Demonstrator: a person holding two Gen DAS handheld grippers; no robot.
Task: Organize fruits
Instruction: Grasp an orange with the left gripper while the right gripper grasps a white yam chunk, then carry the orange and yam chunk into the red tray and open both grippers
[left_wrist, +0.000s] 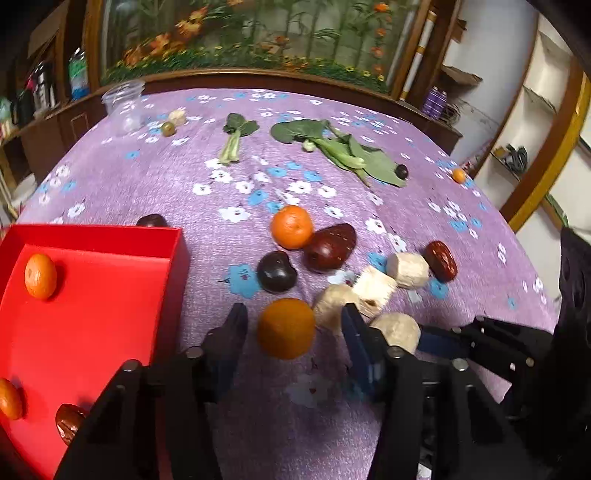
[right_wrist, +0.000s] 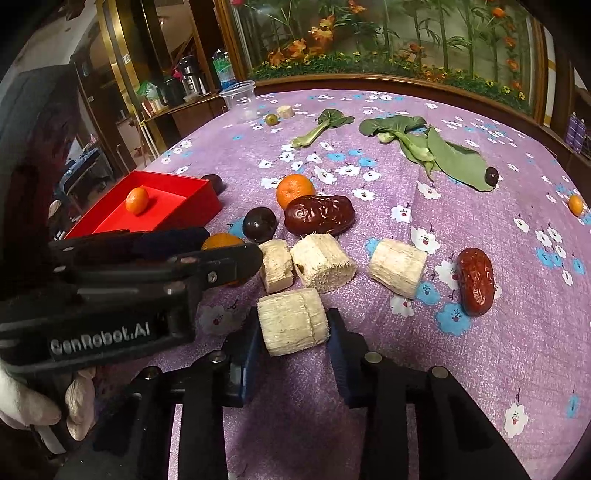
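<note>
Beside purple tablecloth (right_wrist: 369, 369), left tongs (right_wrist: 236, 251) read "GenRobot.AI".

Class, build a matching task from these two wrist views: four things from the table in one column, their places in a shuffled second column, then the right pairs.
1. red box
2. clear plastic cup
3. pale sugarcane piece
4. small orange

A. between the right gripper's jaws
B. far end of the table
C. holds an orange and a date
D. between the left gripper's open jaws

Pairs: 1-C, 2-B, 3-A, 4-D
</note>
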